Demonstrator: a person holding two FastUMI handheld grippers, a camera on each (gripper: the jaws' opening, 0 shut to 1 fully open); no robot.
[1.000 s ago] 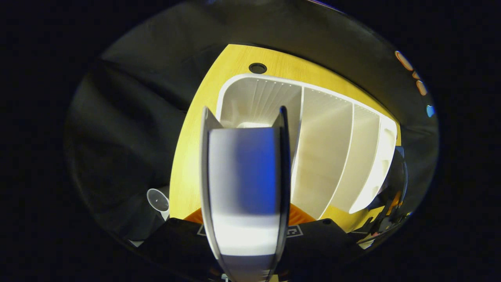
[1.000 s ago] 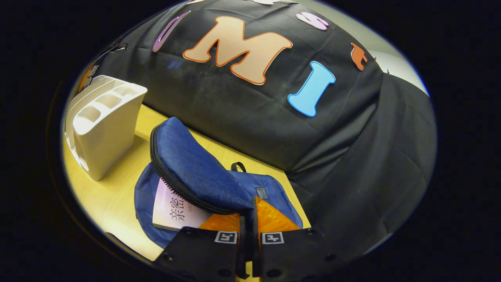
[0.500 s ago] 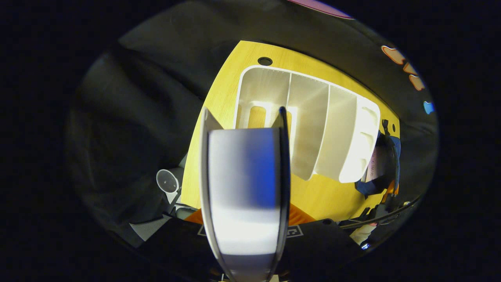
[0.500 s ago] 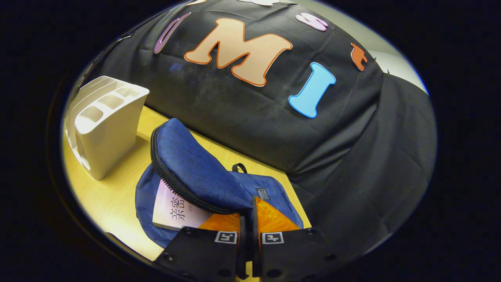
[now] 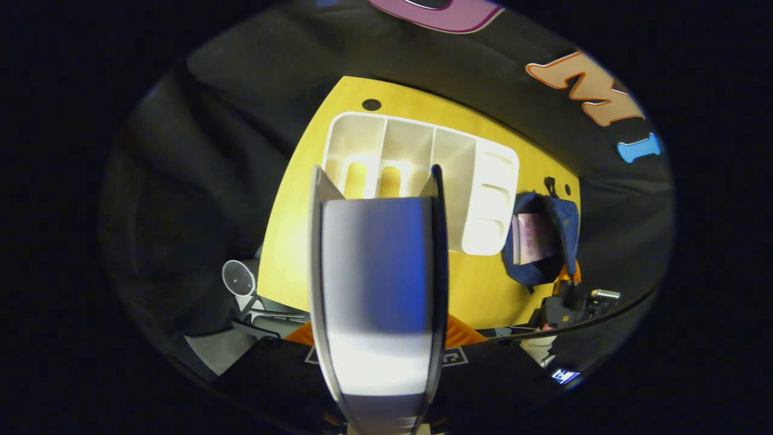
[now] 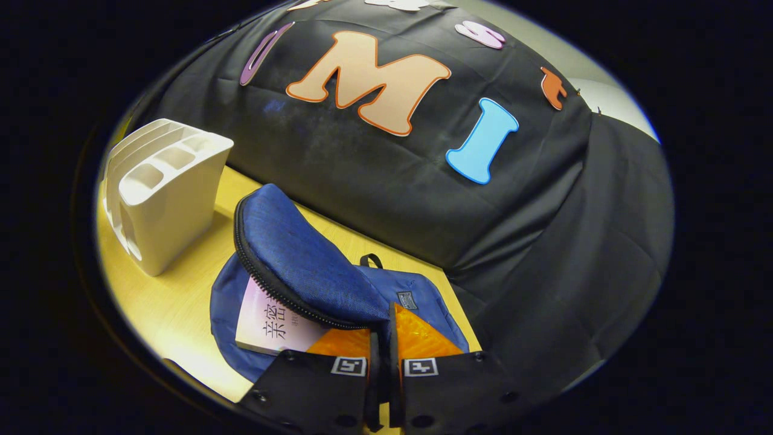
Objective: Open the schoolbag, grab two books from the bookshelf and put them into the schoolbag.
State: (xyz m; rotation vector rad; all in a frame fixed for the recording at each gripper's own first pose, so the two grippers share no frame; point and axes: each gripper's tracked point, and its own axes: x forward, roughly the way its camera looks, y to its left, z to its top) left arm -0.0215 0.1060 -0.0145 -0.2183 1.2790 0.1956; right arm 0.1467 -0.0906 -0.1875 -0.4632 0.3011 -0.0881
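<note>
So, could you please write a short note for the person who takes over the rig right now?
Left hand-held gripper: shut on the second book, held above the table in front of the white bookshelf.
Right hand-held gripper: shut on the schoolbag flap, holding it lifted.
Schoolbag: lies open on the table, right of the bookshelf; the first book is inside.
Done: bag opened, one book in, second book taken.
Left: bring the second book to the schoolbag, slide it in, release.

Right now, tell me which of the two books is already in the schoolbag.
The pink-covered book, lying inside the open blue schoolbag. The other book is clamped in the left gripper above the table.
</note>
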